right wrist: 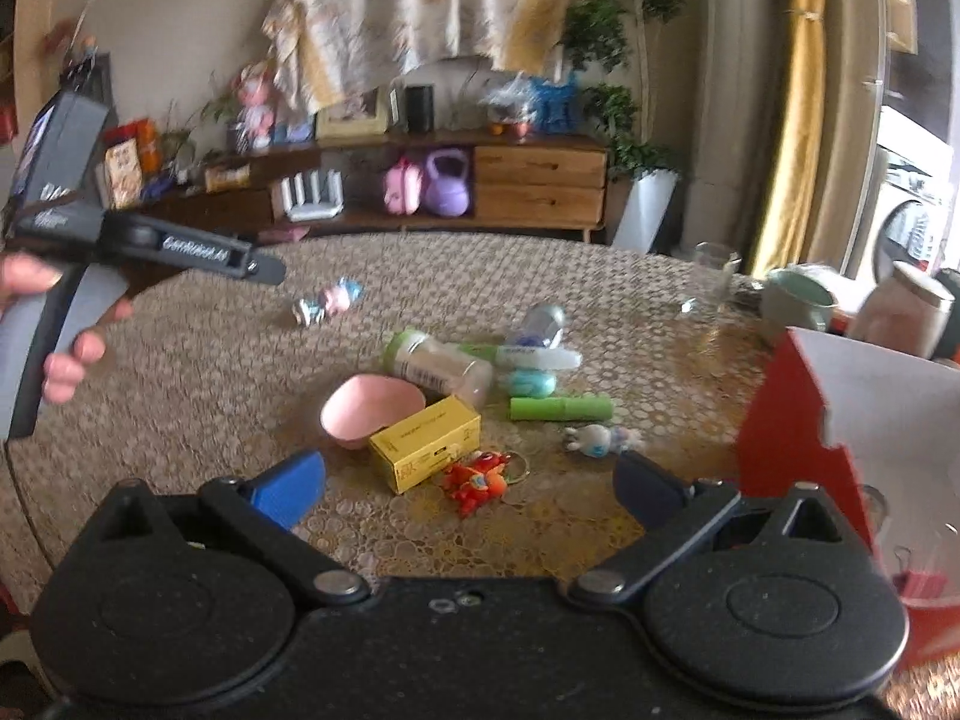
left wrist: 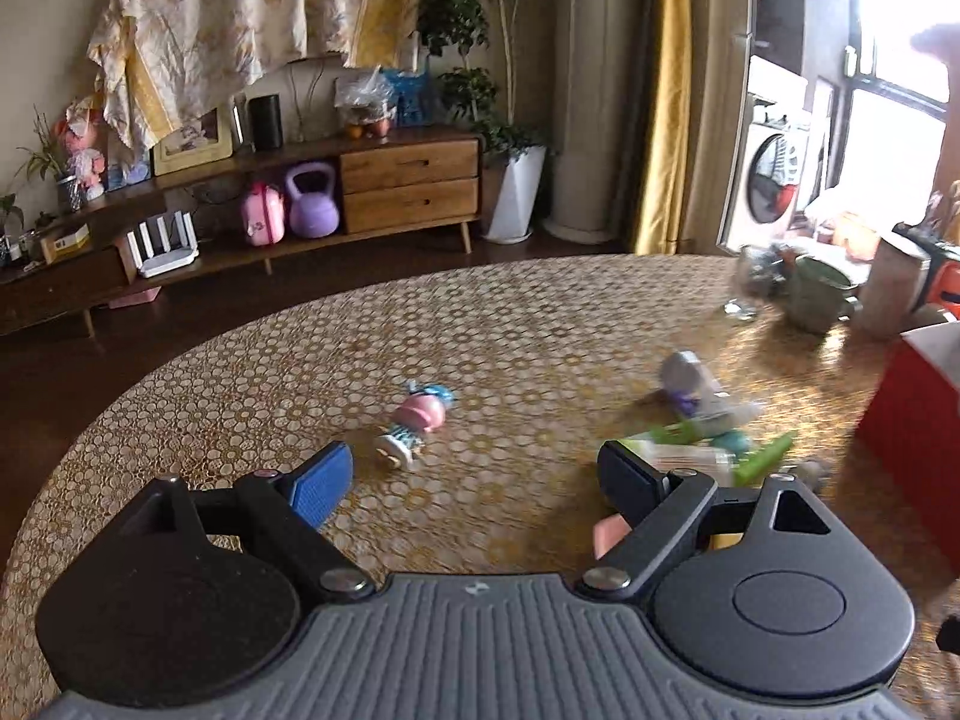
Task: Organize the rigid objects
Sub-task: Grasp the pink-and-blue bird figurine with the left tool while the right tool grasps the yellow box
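Between my right gripper point(right wrist: 471, 489)'s wide-open, empty jaws lie a yellow box point(right wrist: 425, 441) and a red keychain toy point(right wrist: 477, 483), with a pink bowl point(right wrist: 369, 411) touching the box, and my left gripper point(left wrist: 474, 480), just as open and empty, hovers near a pink doll point(left wrist: 414, 420) lying apart on the table point(right wrist: 198, 360). Beyond them a clear bottle point(right wrist: 438, 363), a green tube point(right wrist: 561, 408) and a white figure point(right wrist: 597, 439) crowd together near the red bin point(right wrist: 786, 420). I judge that closing on the box could knock the bowl or snag the keychain, since they lie so close.
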Tool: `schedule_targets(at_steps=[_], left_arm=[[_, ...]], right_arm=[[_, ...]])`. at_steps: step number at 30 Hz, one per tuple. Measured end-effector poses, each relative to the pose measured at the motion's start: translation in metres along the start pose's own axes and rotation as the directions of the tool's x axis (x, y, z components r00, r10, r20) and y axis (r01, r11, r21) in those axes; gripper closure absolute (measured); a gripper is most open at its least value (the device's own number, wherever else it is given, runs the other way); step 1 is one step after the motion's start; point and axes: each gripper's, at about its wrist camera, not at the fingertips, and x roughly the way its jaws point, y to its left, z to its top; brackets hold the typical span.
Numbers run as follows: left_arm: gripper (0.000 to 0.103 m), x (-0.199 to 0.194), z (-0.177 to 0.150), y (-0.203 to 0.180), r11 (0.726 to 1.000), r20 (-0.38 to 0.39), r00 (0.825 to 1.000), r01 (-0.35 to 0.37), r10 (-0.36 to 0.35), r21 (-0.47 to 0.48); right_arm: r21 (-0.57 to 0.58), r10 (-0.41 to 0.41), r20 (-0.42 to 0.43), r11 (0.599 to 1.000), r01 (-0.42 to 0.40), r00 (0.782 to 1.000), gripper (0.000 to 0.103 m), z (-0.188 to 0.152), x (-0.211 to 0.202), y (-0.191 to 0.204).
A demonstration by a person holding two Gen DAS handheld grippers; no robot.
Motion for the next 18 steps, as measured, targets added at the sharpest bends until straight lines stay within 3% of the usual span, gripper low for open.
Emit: schedule_targets(at_steps=[10, 18], left_arm=[[0.014, 0.081, 0.006, 0.034, 0.997, -0.065, 0.998, -0.006, 0.001, -0.078], [0.014, 0.124, 0.002, 0.048, 0.995, -0.119, 0.993, -0.031, 0.020, -0.095]], right_arm=[[-0.147, 0.121, -0.086, 0.980, -0.133, 0.989, 0.003, 0.004, 0.054, 0.009], [-0.224, 0.149, -0.125, 0.959, -0.175, 0.981, 0.006, 0.006, 0.093, 0.008]])
